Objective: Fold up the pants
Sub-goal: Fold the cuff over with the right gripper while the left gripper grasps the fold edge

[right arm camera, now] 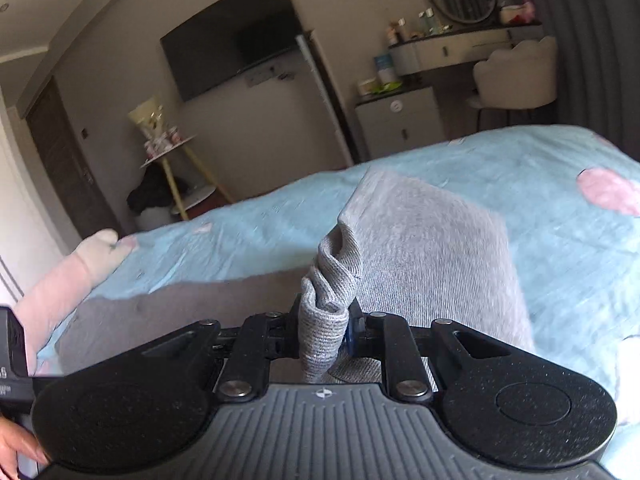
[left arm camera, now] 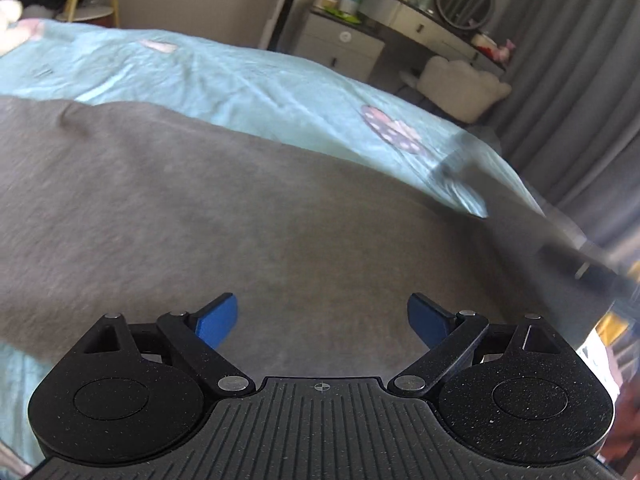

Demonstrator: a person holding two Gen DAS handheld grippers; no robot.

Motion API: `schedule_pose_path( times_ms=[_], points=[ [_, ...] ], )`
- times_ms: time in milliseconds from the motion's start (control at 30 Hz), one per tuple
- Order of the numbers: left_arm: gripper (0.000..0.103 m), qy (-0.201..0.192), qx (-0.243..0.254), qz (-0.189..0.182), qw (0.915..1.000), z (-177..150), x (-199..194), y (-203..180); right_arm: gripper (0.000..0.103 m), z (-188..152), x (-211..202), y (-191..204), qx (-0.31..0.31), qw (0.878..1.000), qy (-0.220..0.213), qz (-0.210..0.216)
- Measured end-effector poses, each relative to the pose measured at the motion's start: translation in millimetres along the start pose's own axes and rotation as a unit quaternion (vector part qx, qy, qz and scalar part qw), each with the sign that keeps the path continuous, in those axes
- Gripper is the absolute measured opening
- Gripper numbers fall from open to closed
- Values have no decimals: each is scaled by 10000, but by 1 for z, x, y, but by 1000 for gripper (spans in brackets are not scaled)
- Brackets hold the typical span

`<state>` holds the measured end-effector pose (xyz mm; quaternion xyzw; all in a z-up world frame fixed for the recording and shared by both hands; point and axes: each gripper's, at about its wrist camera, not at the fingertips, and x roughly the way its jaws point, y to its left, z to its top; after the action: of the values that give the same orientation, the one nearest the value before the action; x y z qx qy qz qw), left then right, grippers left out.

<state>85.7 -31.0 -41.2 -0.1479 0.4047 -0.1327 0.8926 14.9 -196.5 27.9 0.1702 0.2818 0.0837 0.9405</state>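
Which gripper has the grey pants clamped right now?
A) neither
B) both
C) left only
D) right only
D: the right gripper is shut on a bunched fold of the grey pants, while the left gripper is spread open above the fabric with nothing between its fingers.

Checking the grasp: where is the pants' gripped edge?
In the right wrist view, bunched between the shut right gripper, the grey pants trailing forward over the blue bedsheet.

the right gripper is clamped on a bunched fold of the grey pants, lifting it; the rest of the pants lies across the light blue bed, toward its far edge
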Motion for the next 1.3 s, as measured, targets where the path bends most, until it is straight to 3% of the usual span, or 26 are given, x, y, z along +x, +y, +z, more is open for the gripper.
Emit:
schedule_pose_path(
  times_ms=[67,167,300,367,400,433,533,600,700,833,900,1033,1133,1200,1267,1300],
  points=[
    [95,33,-33,55,10000,-3,0,7,18,-19,21,18,-62,9987,501,111],
    [92,170,-204,28,9996,-5,4,14,19,-36,46,20,148,9936,1118,-56],
    [92,200,-79,-86,9997,-3,9,9,20,-35,45,-3,713,9874,1414,76],
    [92,195,50,-116,9997,-1,11,3,24,-39,47,-1,750,9836,1636,106],
    [92,187,86,-135,9997,-1,12,1,31,-39,46,1,770,9831,1651,197],
    [92,189,110,-154,9996,0,13,-2,39,-41,40,2,857,9839,1525,359],
    [92,233,158,-285,9992,6,16,-9,44,-39,12,-14,1482,9820,851,799],
    [92,311,147,-372,9987,12,21,-14,50,-36,-9,-22,1604,9860,292,343],
    [92,531,-33,-637,9966,19,36,-25,52,-35,-29,-40,2030,9788,-204,-199],
    [92,948,-310,-878,9911,23,65,-36,55,-43,-42,-65,2708,9611,-463,-293],
    [91,1030,-407,-913,9896,25,79,-39,58,-49,-42,-77,3010,9526,-422,-129],
    [88,1105,-766,-1086,9850,33,100,-38,60,-52,-33,-85,3137,9487,-400,30],
    [78,1186,-989,-1229,9803,42,115,-39,60,-53,-29,-89,3208,9462,-395,148],
    [59,1288,-1166,-1414,9746,45,125,-39,60,-53,-26,-93,3322,9420,-423,220],
    [46,1550,-1360,-1562,9660,45,141,-39,60,-56,-27,-98,3448,9371,-459,285],
    [41,1584,-1368,-1542,9656,44,146,-41,60,-56,-27,-99,3490,9355,-461,305]
  ],
)
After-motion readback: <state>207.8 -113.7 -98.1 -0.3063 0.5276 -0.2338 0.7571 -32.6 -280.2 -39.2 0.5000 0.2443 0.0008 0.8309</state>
